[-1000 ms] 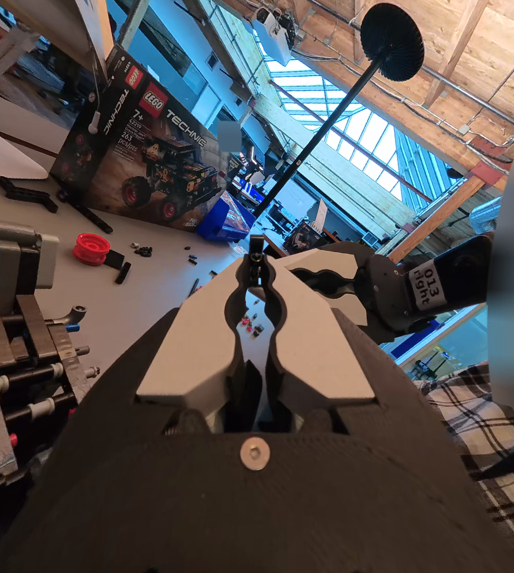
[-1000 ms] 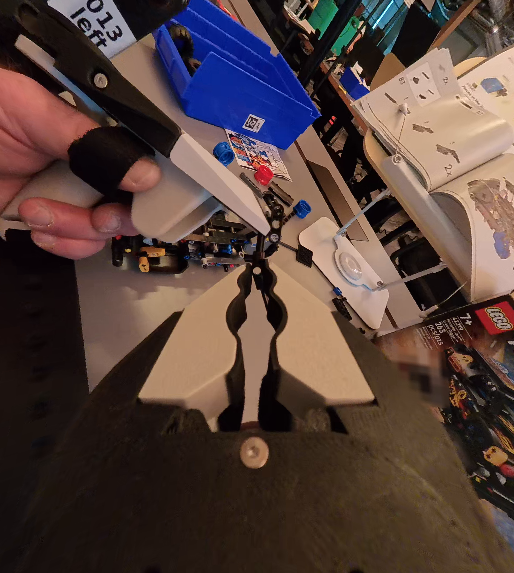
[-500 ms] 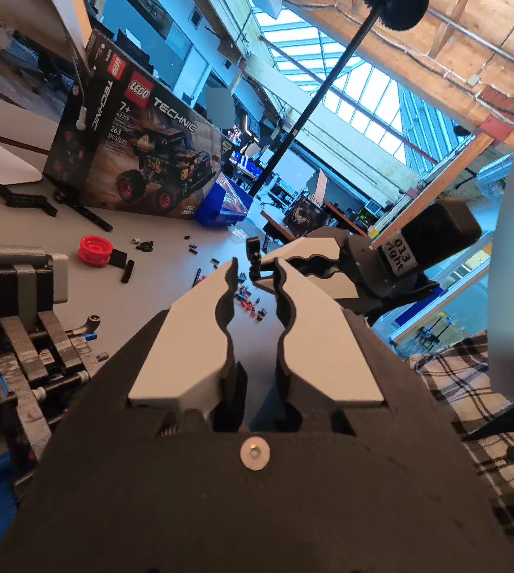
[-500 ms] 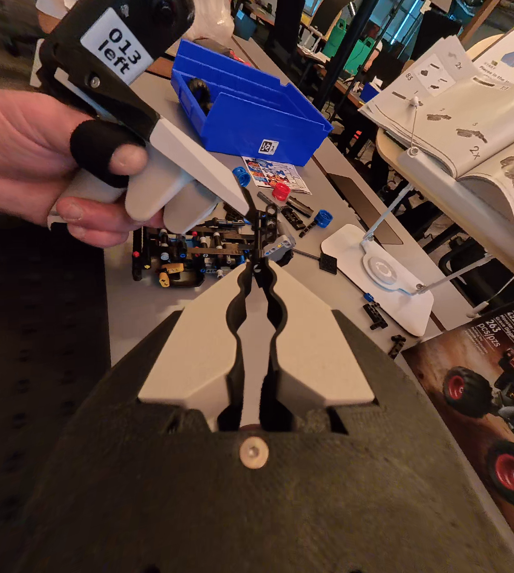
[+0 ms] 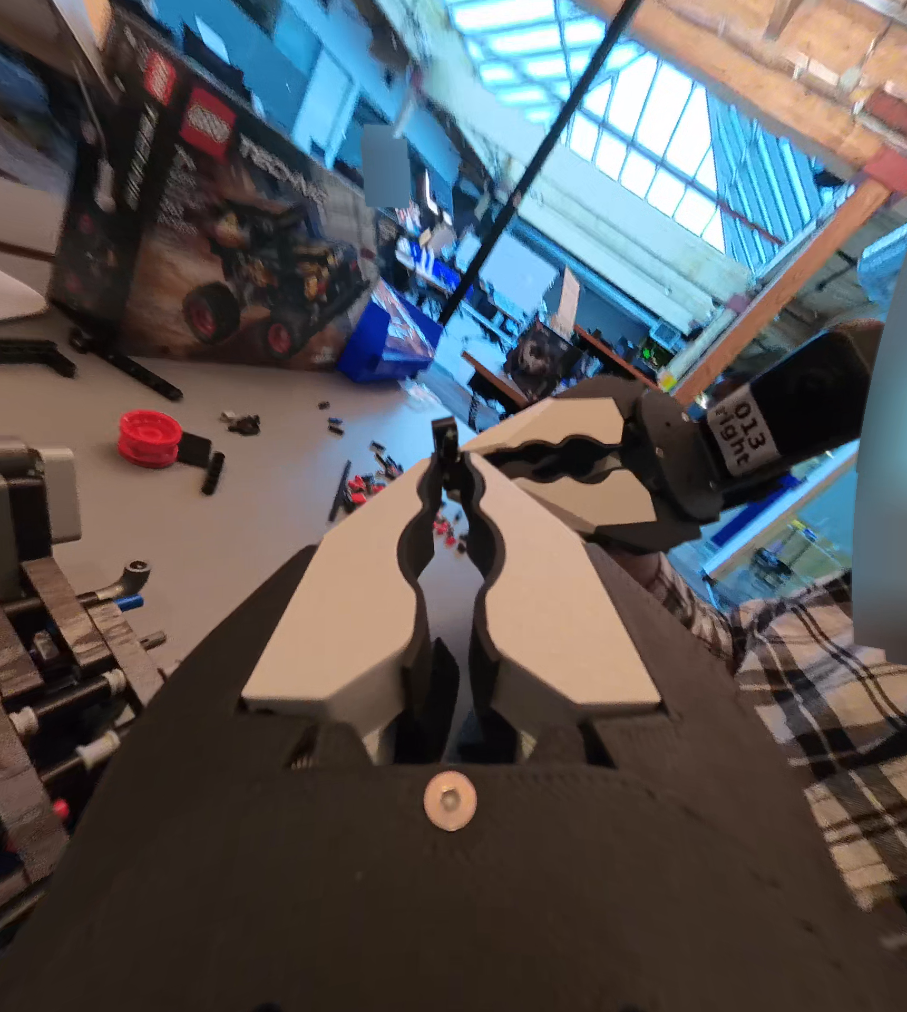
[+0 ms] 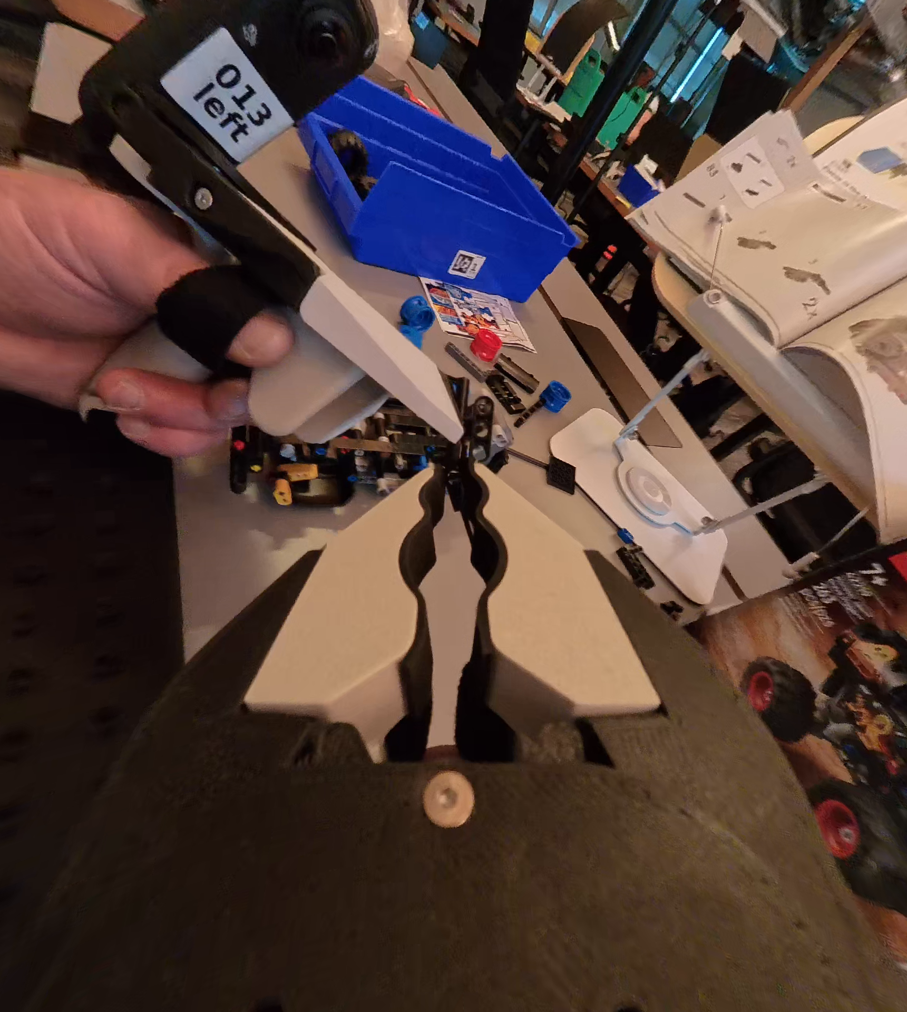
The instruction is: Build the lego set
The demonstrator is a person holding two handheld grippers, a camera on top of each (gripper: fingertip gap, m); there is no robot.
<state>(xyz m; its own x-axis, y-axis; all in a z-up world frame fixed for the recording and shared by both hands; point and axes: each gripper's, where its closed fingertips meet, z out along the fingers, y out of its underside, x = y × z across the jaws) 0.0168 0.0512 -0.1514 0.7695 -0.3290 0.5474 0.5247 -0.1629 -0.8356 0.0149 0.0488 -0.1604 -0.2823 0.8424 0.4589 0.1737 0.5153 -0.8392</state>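
Both grippers, left (image 5: 448, 475) and right (image 6: 455, 475), pinch one small black holed lego piece (image 5: 444, 443).

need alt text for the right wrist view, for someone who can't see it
The right claw pinches a small black lego piece at its tips, meeting the left claw, held by a hand. Behind sit a half-built lego chassis, a blue bin and an open instruction booklet.
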